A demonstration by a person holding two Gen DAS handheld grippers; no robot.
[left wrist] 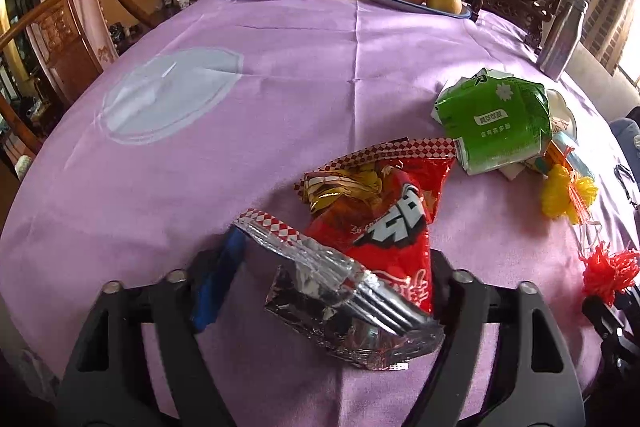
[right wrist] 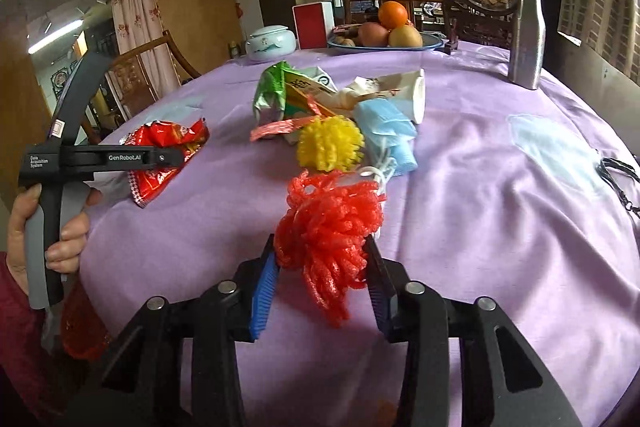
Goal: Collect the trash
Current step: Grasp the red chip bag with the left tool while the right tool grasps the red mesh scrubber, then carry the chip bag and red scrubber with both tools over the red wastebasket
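Right gripper [right wrist: 322, 273] clamped on the red foam net [right wrist: 332, 227], blue pads pressed into both sides of the frilly ball, loose strands hanging below the fingers. Just beyond the red foam net: yellow foam net [right wrist: 330, 143], then blue face mask [right wrist: 386, 125], white tube [right wrist: 404, 89] and green wrapper [right wrist: 272, 91], all heaped together. Far past the red foam net, fruit plate [right wrist: 434, 45] and metal bottle [right wrist: 528, 35] on the purple tablecloth [right wrist: 500, 227]. Left gripper [left wrist: 334, 273] set around the red snack bag [left wrist: 376, 219], silver inside of the bag between the fingers; left blue pad apart from the foil, right finger hidden behind the bag, so grip not clear. Snack bag lying left of the red foam net, flat on the cloth
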